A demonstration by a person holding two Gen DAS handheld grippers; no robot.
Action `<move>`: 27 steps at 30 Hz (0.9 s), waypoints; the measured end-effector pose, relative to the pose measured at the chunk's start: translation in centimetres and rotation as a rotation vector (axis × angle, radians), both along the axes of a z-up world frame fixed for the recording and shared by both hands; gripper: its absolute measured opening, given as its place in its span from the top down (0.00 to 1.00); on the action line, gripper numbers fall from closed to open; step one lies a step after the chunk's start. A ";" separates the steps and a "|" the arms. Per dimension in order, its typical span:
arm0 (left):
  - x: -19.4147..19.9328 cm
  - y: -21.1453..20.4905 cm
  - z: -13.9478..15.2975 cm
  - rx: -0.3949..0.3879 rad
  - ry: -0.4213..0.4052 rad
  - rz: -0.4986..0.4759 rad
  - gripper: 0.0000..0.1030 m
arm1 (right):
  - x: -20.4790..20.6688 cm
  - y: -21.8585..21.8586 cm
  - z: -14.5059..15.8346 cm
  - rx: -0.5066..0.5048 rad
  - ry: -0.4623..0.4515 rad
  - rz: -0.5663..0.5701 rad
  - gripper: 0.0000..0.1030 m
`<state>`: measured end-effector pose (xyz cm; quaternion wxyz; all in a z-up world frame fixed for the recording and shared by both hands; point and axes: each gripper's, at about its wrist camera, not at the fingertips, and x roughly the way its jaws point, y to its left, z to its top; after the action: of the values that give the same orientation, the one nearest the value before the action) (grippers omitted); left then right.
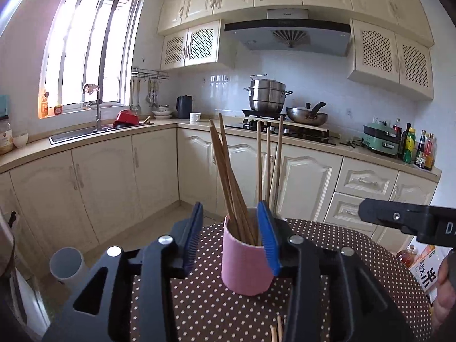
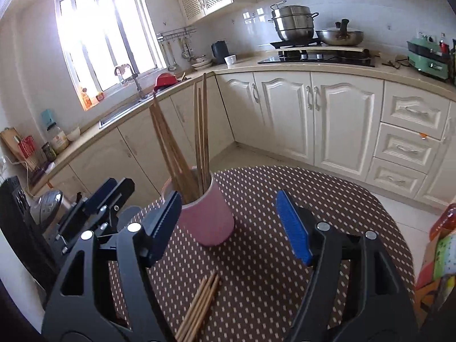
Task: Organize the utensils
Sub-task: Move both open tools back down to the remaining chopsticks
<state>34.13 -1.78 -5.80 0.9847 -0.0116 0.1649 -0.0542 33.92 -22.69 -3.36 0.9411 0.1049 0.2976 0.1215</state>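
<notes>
A pink cup (image 1: 245, 268) stands upright on the brown dotted tablecloth (image 1: 205, 307) and holds several wooden chopsticks (image 1: 232, 176). My left gripper (image 1: 232, 232) is open just in front of it. Its right blue pad (image 1: 268, 236) overlaps the cup's rim, while the left pad stands apart from the cup. In the right wrist view the pink cup (image 2: 206, 222) sits ahead of my open right gripper (image 2: 229, 225), nearer its left pad (image 2: 164, 222). Nothing is gripped. A bundle of loose chopsticks (image 2: 199, 305) lies on the tablecloth (image 2: 285, 193) below the jaws.
A white cylinder (image 1: 67, 265) stands left of the table. The right gripper's body (image 1: 404, 221) reaches in from the right; the left gripper's body (image 2: 97, 208) shows at the left. Packets and a bottle (image 2: 441, 245) sit off the table's right edge. Kitchen cabinets lie beyond.
</notes>
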 end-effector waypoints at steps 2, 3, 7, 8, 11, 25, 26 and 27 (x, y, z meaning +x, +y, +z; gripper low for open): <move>-1.1 0.3 0.3 0.000 0.012 -0.002 0.61 | -1.1 0.2 0.3 -0.034 0.019 -0.011 0.32; -1.7 0.6 0.5 -0.008 0.024 -0.011 0.61 | -1.7 0.2 0.4 -0.046 0.031 -0.010 0.32; -4.0 1.1 0.7 0.010 0.047 -0.028 0.61 | -3.9 0.4 0.5 -0.061 0.057 -0.022 0.32; -4.4 1.1 0.7 0.014 0.054 -0.031 0.61 | -4.4 0.4 0.5 -0.067 0.069 -0.023 0.32; -5.9 1.3 0.3 0.020 0.104 -0.049 0.61 | -5.4 0.8 -0.2 -0.094 0.118 -0.015 0.32; -8.1 3.3 -6.4 0.136 0.403 -0.070 0.60 | -7.4 4.5 -9.2 -0.192 0.421 0.008 0.32; -8.2 3.6 -6.9 0.136 0.422 -0.071 0.60 | -7.3 5.0 -10.1 -0.198 0.445 0.014 0.32; -8.2 4.0 -7.4 0.134 0.436 -0.069 0.60 | -7.3 5.3 -10.7 -0.202 0.460 0.019 0.32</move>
<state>25.93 2.21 -13.19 0.9219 0.0480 0.3773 -0.0732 26.61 -17.35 -14.04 0.8530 0.0323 0.5158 0.0730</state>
